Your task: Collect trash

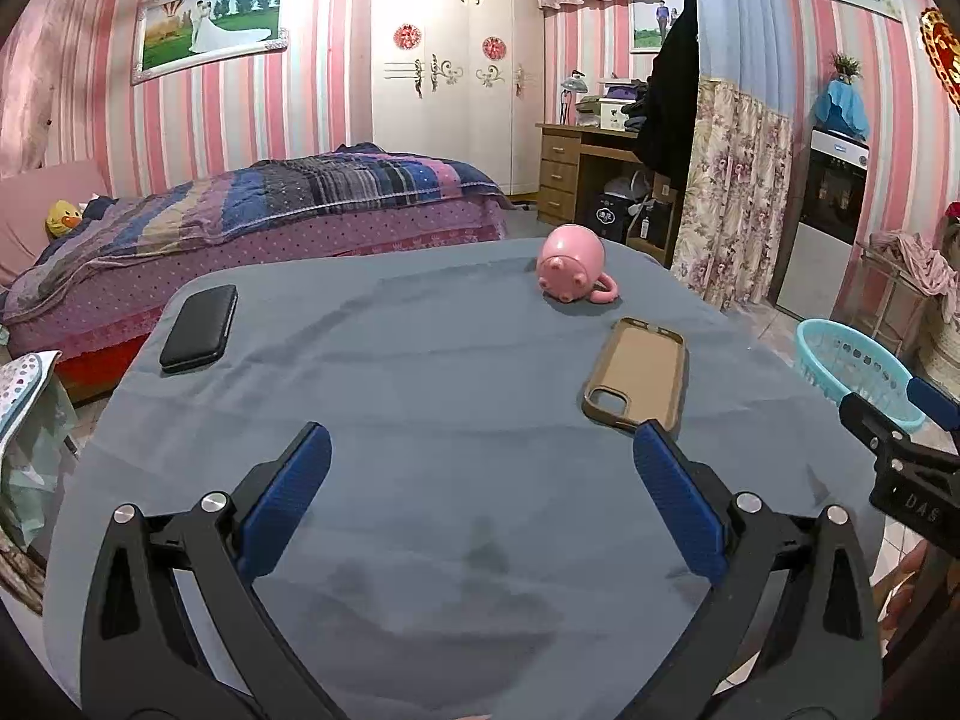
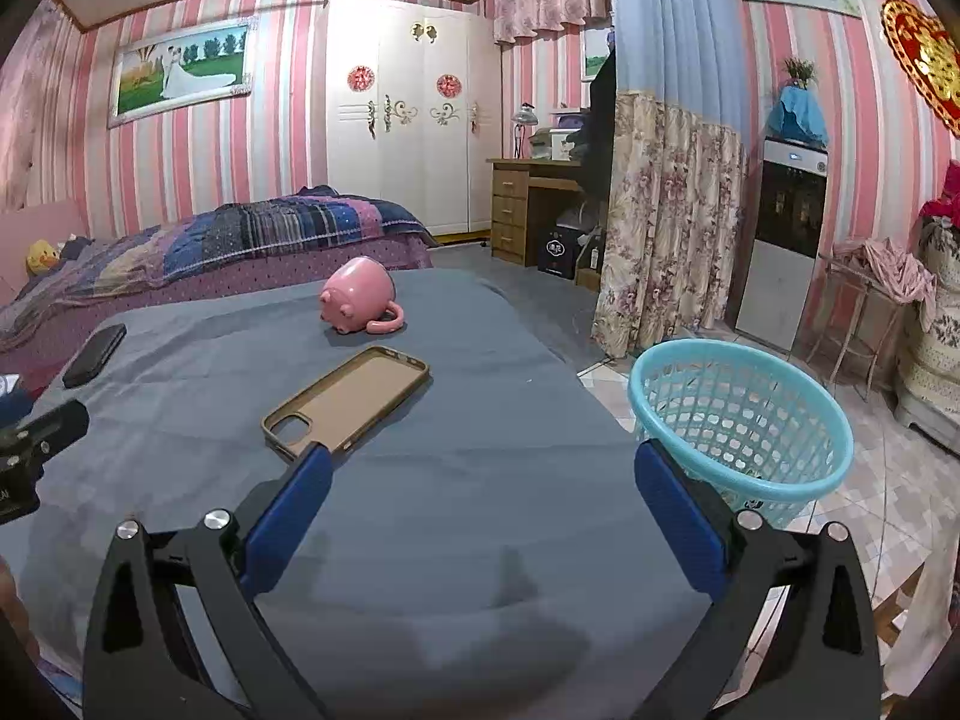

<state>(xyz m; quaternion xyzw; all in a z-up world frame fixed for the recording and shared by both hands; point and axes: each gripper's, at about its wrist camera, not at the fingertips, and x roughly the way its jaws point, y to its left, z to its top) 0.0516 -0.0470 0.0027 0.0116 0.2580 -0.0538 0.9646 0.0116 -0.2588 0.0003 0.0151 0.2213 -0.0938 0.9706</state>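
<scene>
Both the left gripper (image 1: 482, 447) and right gripper (image 2: 483, 465) hover with jaws spread wide and empty over the grey cloth (image 1: 420, 420). Nothing is picked yet: the phone case (image 2: 346, 401) lies just ahead, the pink mug (image 2: 359, 302) beyond, so next likely means closing on one and carrying it to the blue basket (image 2: 741, 420) beside the table

Bedroom clutter around a grey-clothed counter (image 1: 420, 420)

A pink pig mug (image 1: 571, 264) lies tipped near the far edge; a bed (image 1: 270, 204), wardrobe (image 1: 456, 72) and desk (image 1: 576, 168) stand beyond.
</scene>
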